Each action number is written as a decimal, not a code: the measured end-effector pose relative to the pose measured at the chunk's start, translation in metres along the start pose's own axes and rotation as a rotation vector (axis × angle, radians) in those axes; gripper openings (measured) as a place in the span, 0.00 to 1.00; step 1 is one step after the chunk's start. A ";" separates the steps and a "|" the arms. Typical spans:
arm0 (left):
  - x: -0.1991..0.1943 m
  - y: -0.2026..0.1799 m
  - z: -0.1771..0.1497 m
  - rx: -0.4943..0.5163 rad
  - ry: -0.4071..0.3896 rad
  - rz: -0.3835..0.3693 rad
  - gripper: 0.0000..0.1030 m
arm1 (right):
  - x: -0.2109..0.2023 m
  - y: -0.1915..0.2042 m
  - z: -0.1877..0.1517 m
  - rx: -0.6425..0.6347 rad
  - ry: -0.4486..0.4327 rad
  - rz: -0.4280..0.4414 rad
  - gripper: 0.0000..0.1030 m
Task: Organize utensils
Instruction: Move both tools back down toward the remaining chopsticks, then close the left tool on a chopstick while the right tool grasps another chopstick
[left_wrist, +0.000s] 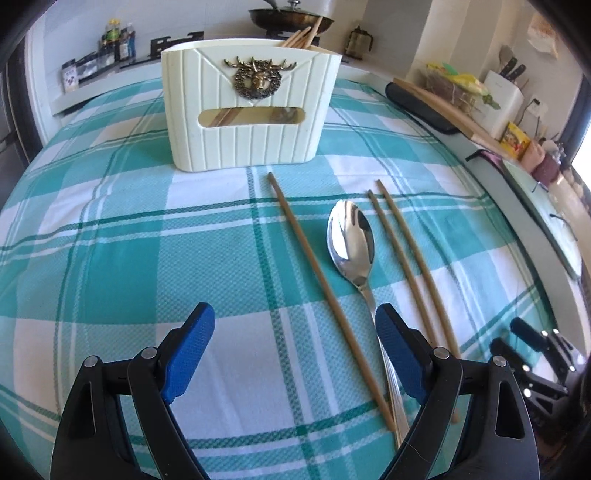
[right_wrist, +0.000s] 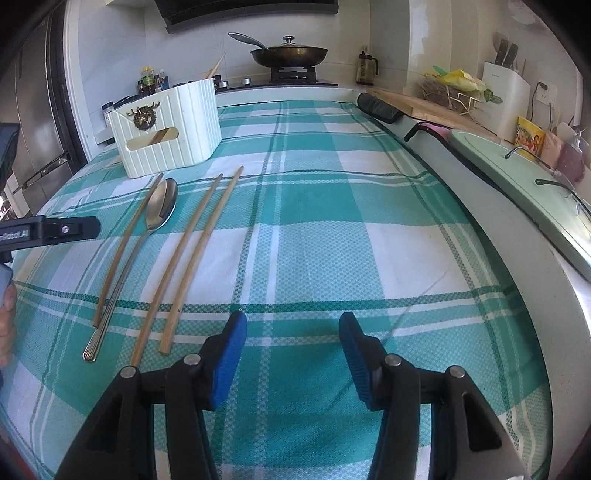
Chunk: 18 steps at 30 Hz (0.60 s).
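Utensils: three loose chopsticks and one spoon (left_wrist: 351, 240) lie on the checked cloth (left_wrist: 110, 258) over the counter, in front of the holder.
Holder: cream utensil holder (left_wrist: 249, 107) with a brass stag badge stands at the far side of the cloth; a few chopsticks already stick out of its top.
Single chopstick: the lone chopstick (left_wrist: 325, 291) lies just left of the spoon, its near end almost touching the spoon's handle.
Chopstick pair: the paired chopsticks (left_wrist: 410, 266) lie side by side just right of the spoon, tips pointing toward the holder.
Left tool: the left tool (left_wrist: 295, 354) has its blue pads wide apart with nothing between them but cloth and the lone chopstick's near part; its right pad sits over the spoon handle.
Right tool: the right tool (right_wrist: 291, 354) has its pads partly apart and empty, over bare cloth to the right of the pair.
Step in hand: judged as the approach to the next pick, nothing gripped yet.
Next move: likely lower the left tool astride one thin piece, close on it alone, then lift and drop it upright into the holder; neighbours lie close, so a clean single grip matters.
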<state>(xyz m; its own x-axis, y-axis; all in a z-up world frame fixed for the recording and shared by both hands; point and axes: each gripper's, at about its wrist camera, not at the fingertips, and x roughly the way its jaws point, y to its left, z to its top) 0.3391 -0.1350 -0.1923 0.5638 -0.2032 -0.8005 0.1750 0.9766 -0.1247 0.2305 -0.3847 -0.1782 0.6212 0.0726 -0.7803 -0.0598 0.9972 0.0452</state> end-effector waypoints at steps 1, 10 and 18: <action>0.004 -0.003 -0.001 0.007 -0.008 0.028 0.86 | -0.001 0.000 0.000 0.000 -0.003 -0.001 0.51; 0.017 -0.010 -0.004 0.073 -0.028 0.113 0.42 | -0.001 -0.003 0.000 0.016 -0.001 -0.004 0.52; 0.011 0.008 -0.005 0.048 -0.020 0.114 0.04 | 0.007 0.021 0.045 0.018 0.019 0.154 0.51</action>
<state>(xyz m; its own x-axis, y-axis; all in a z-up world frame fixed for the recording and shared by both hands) 0.3428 -0.1294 -0.2051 0.5983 -0.0928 -0.7959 0.1471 0.9891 -0.0048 0.2686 -0.3624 -0.1548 0.5906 0.2245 -0.7751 -0.1390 0.9745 0.1763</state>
